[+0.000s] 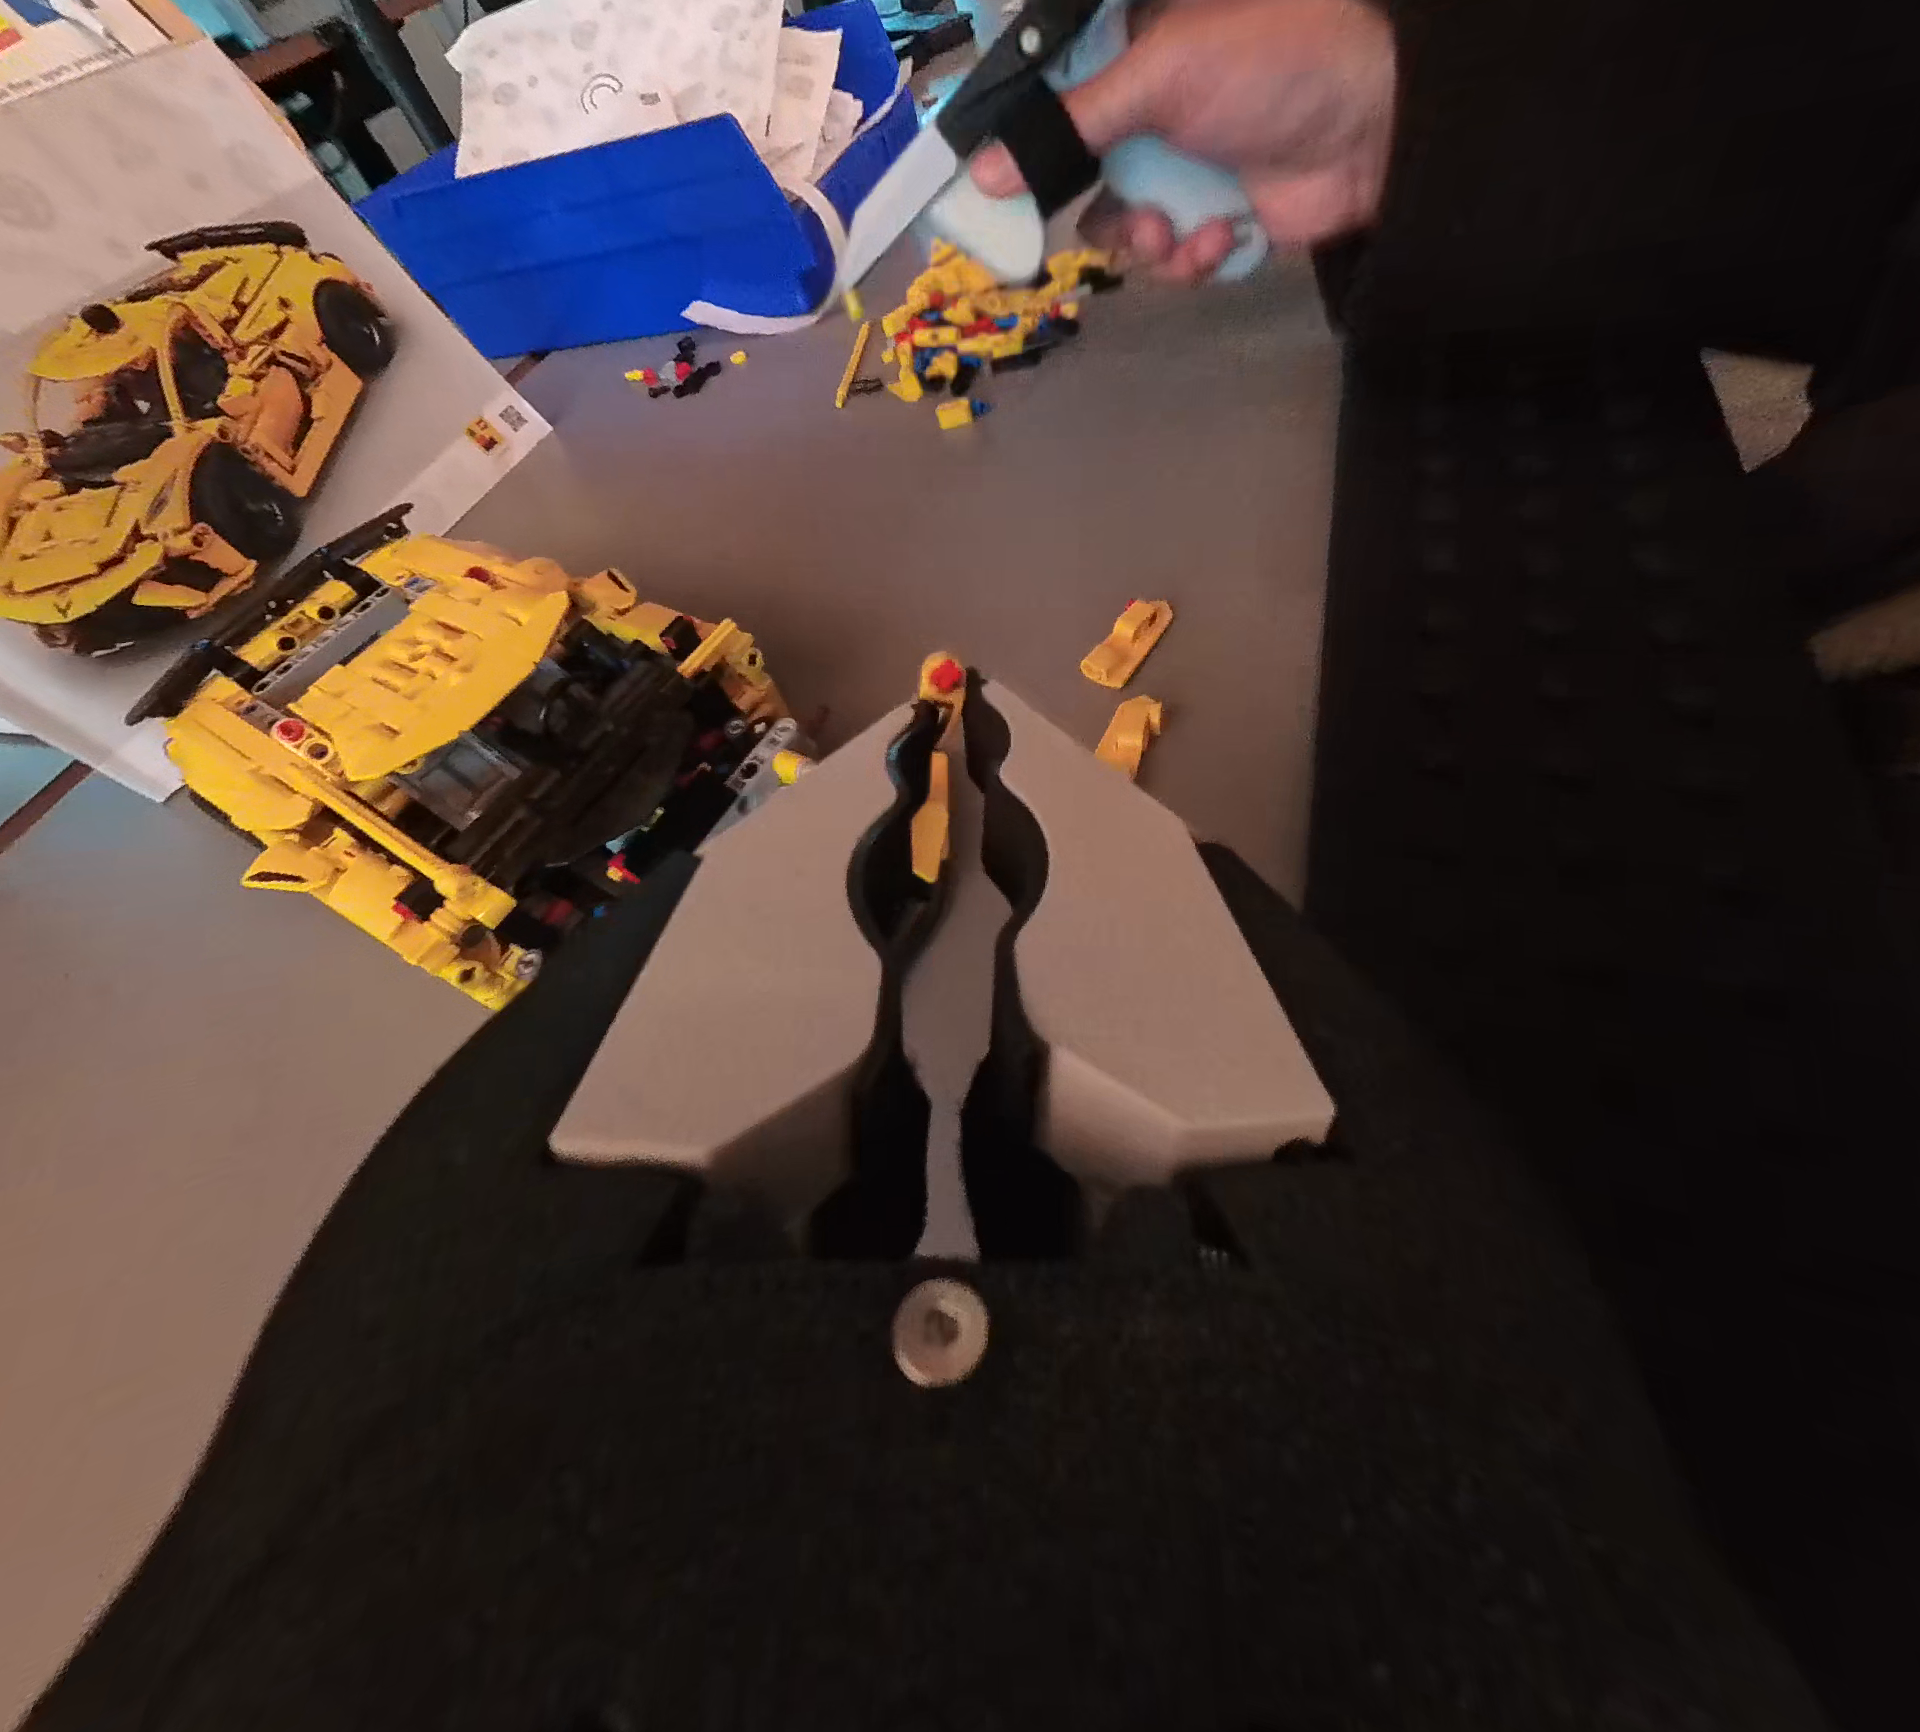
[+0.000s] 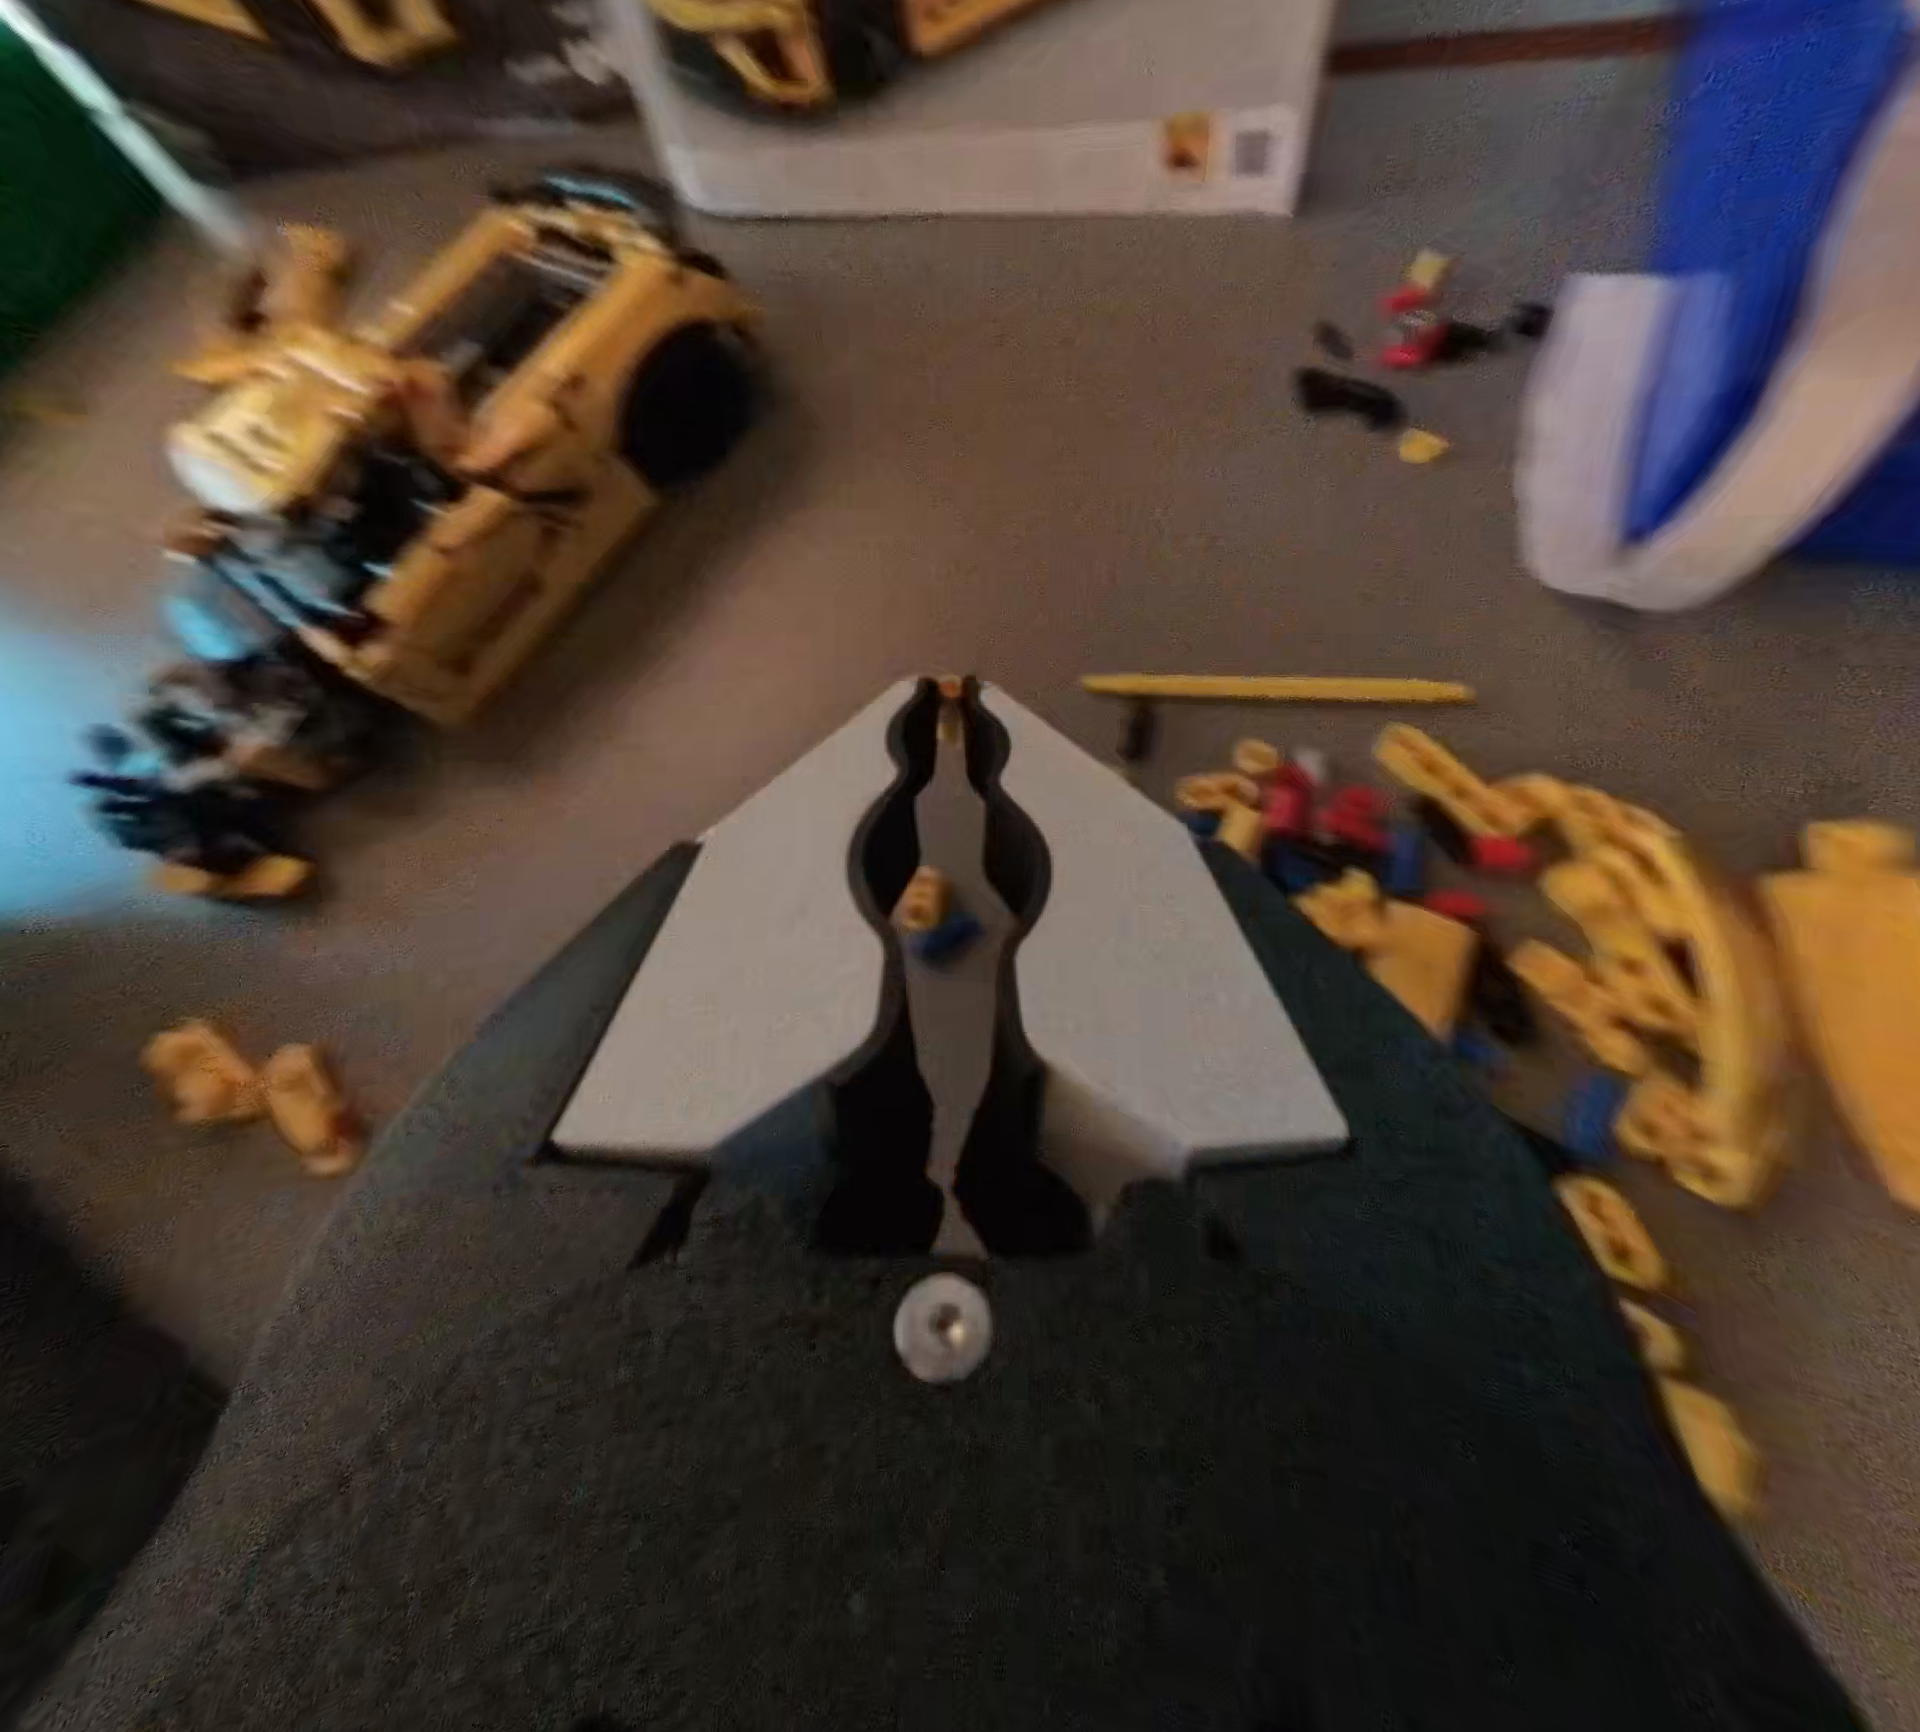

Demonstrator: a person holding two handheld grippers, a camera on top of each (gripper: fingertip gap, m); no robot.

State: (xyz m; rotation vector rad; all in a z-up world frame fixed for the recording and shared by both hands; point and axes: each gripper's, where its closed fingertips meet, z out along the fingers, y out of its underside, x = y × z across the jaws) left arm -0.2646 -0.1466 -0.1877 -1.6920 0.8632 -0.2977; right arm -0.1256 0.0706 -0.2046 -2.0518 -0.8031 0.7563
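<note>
A grey table (image 1: 987,519) carries everything; at its far left lies a large printed sheet (image 1: 208,332) picturing a yellow car, and beyond it a blue bin (image 1: 623,228) stuffed with white paper; just in front of the sheet sits a partly built yellow and black brick car (image 1: 436,747), its dark inner frame exposed; farther off, near the bin, spreads a pile of loose yellow, red and blue pieces (image 1: 977,332), with a long thin yellow rod (image 2: 1278,691) lying at its edge and a smaller scatter of black and red bits (image 1: 681,371) to the left of it; the left gripper (image 1: 943,695) is closed narrow on a slim yellow piece with a red pin (image 1: 941,676) at its tip, held above the table beside the car, two small yellow curved pieces (image 1: 1127,643) lying just right of it; the right gripper (image 2: 954,690), blurred, hangs beside the pile, its jaws nearly together on a tiny yellowish bit (image 2: 951,695), though what it is I cannot tell.
</note>
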